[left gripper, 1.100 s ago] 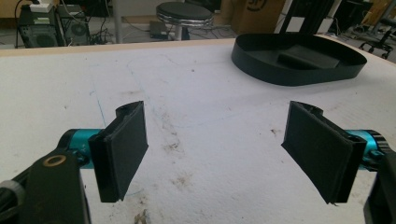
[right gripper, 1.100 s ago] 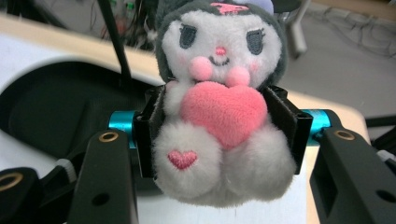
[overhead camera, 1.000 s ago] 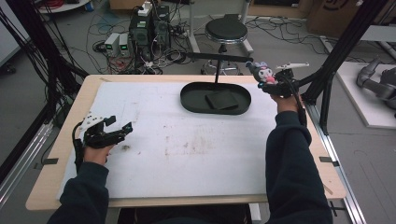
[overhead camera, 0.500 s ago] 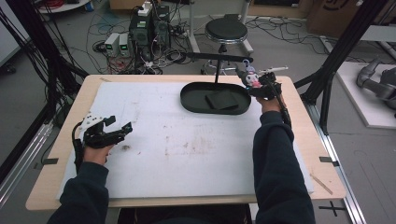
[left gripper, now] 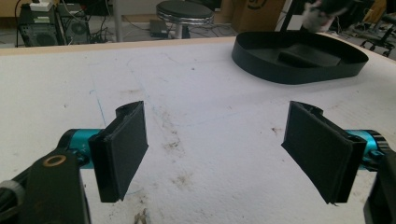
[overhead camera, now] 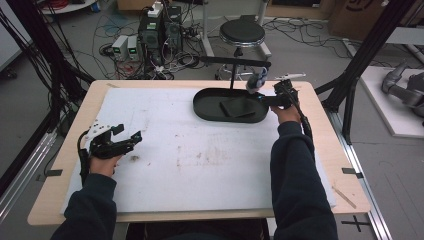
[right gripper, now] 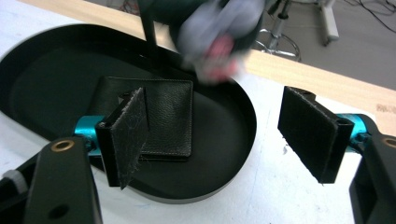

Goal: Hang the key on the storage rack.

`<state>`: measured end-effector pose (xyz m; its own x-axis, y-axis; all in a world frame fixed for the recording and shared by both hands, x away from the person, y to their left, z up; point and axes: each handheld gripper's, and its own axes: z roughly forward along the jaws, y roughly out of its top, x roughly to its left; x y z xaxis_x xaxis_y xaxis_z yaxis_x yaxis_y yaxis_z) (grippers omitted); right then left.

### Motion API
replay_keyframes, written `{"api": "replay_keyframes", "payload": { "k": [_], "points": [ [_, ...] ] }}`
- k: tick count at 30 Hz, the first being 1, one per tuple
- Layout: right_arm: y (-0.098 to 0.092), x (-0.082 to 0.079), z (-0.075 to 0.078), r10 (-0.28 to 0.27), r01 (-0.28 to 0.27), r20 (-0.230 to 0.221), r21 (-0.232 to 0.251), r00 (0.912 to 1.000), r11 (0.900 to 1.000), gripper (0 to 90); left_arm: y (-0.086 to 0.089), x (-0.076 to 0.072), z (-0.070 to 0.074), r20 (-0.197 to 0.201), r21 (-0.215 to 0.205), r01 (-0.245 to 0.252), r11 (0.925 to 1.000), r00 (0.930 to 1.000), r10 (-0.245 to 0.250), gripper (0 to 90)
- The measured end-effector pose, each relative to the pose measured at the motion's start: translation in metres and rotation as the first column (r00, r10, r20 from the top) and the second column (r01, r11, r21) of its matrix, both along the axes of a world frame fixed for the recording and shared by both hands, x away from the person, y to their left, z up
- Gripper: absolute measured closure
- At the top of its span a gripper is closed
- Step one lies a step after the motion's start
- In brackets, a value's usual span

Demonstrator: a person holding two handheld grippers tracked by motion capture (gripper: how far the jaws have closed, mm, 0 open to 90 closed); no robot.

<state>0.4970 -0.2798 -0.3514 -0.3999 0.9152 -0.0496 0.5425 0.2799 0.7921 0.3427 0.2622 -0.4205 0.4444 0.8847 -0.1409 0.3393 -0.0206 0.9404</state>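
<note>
A small grey and pink plush toy [overhead camera: 257, 80] shows blurred just beyond my right gripper [overhead camera: 266, 96], over the right end of the black oval tray [overhead camera: 200, 107]. In the right gripper view the toy [right gripper: 217, 37] lies past the fingertips, free of the pads, and the right gripper [right gripper: 219, 135] stands open; its jaws have just been opening with nothing between them. Whether the toy hangs or falls I cannot tell. A dark leather wallet [right gripper: 168, 112] lies flat in the tray. My left gripper [overhead camera: 127, 134] rests open on the white mat at the left, its jaws [left gripper: 224, 154] empty.
A black stand with a horizontal bar [overhead camera: 235, 61] rises behind the tray, its post [right gripper: 149, 28] close to the toy. The white mat [overhead camera: 200, 165] covers the wooden table. A stool [overhead camera: 242, 34], computers and cables sit on the floor beyond.
My right gripper carried the toy left and down to the tray's right end, then opened, and the toy left its jaws. The left gripper stayed still.
</note>
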Motion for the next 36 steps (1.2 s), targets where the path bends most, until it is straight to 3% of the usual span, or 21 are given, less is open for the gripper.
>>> {"api": "replay_keyframes", "payload": {
  "k": [6, 11, 12, 13, 15, 16, 20, 23, 27, 36],
  "points": [
    [-0.013, -0.018, 0.016, 0.024, -0.024, 0.040, 0.003, 0.9989, 1.000, 25.4, 0.000, 0.000, 0.000, -0.002, -0.002, 0.001, 1.0000, 1.0000, -0.001, 21.4],
    [-0.024, -0.035, 0.029, 0.060, -0.060, 0.039, -0.015, 0.9974, 0.998, 23.5, 0.000, 0.000, 0.000, 0.001, -0.001, 0.001, 1.0000, 1.0000, -0.001, 21.4],
    [-0.028, -0.044, 0.034, 0.078, -0.077, 0.060, -0.010, 0.9952, 0.997, 23.4, 0.000, 0.000, 0.000, 0.001, 0.000, 0.000, 1.0000, 1.0000, 0.000, 21.4],
    [-0.028, -0.044, 0.034, 0.078, -0.077, 0.060, -0.010, 0.9952, 0.997, 23.4, 0.000, 0.000, 0.000, 0.002, 0.002, 0.001, 1.0000, 1.0000, -0.001, 21.4],
    [-0.033, -0.059, 0.034, 0.109, -0.111, 0.111, 0.008, 0.9878, 0.994, 22.7, 0.000, 0.000, 0.000, 0.002, 0.001, 0.001, 1.0000, 1.0000, -0.001, 21.4],
    [-0.035, -0.063, 0.034, 0.116, -0.117, 0.091, 0.005, 0.9890, 0.993, 21.9, 0.000, 0.000, 0.000, 0.003, 0.004, 0.001, 1.0000, 1.0000, -0.001, 21.4],
    [-0.044, -0.092, 0.024, 0.150, -0.154, 0.140, 0.017, 0.9787, 0.988, 21.9, 0.000, 0.000, 0.000, 0.010, -0.001, -0.003, 1.0000, 0.9999, 0.003, 21.4],
    [-0.047, -0.106, 0.013, 0.154, -0.161, 0.141, 0.040, 0.9781, 0.986, 21.9, 0.000, -0.001, 0.001, 0.014, -0.002, -0.007, 1.0000, 0.9999, 0.007, 21.4],
    [-0.049, -0.123, -0.004, 0.166, -0.171, 0.135, 0.027, 0.9767, 0.985, 21.9, 0.000, 0.000, 0.002, 0.022, 0.000, -0.013, 0.9999, 0.9997, 0.013, 21.4],
    [-0.048, -0.138, -0.026, 0.166, -0.172, 0.142, 0.032, 0.9759, 0.985, 21.5, -0.004, -0.003, 0.006, 0.060, 0.007, -0.005, 1.0000, 0.9982, 0.005, 21.4]
  ]
}}
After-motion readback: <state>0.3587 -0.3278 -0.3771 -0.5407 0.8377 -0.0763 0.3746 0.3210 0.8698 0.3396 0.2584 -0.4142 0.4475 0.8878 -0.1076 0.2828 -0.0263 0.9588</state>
